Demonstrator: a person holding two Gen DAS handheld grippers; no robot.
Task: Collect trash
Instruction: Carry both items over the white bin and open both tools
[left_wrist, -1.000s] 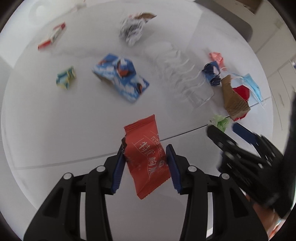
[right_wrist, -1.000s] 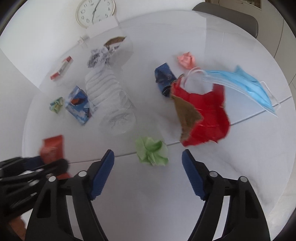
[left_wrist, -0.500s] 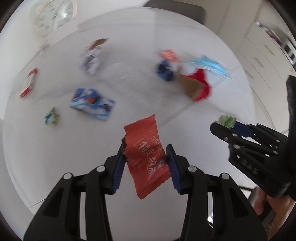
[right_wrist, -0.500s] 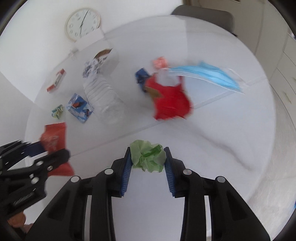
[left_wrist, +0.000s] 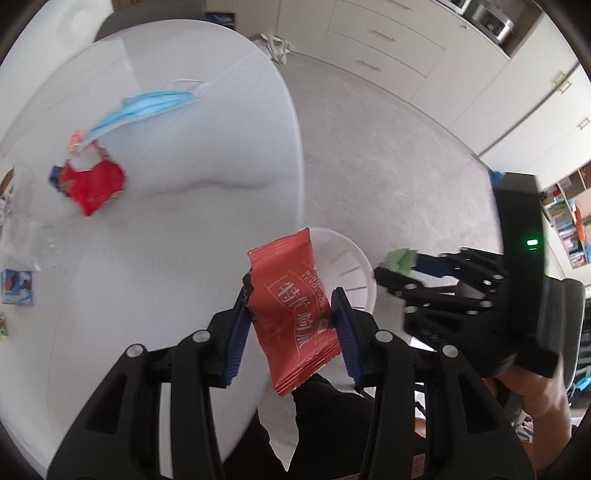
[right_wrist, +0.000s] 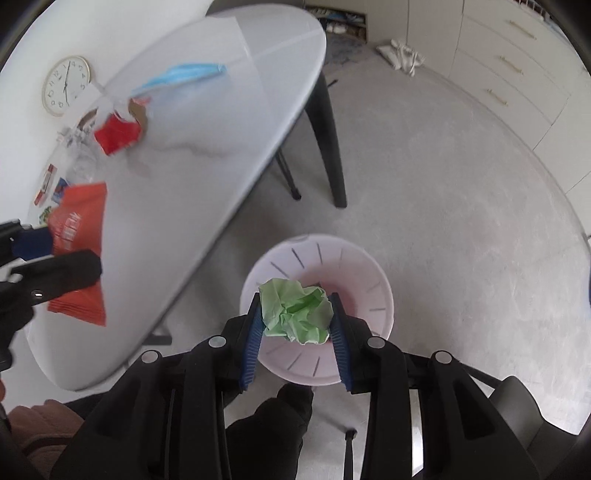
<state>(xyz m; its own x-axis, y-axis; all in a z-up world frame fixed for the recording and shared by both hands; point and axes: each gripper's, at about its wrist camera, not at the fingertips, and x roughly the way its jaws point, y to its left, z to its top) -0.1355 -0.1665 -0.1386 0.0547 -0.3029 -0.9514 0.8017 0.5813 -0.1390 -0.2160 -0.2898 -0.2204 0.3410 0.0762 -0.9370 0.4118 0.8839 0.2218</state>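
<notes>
A glossy red snack wrapper (left_wrist: 293, 310) printed with white characters and thin white lines is seen between ribbed blue pads (left_wrist: 344, 338) on the black left gripper (left_wrist: 291, 338). A crumpled pale green paper ball (right_wrist: 295, 316) is framed by the blue-padded black right gripper (right_wrist: 295, 332). A round white plastic bin (right_wrist: 373, 291), marked with short dark slots, is tinted faintly pink inside. On the white tabletop (left_wrist: 192, 229), veined with faint grey, a light blue face mask (left_wrist: 147, 107) and a red torn wrapper (left_wrist: 94, 184) are shown. The floor (right_wrist: 443, 206) is mottled grey.
</notes>
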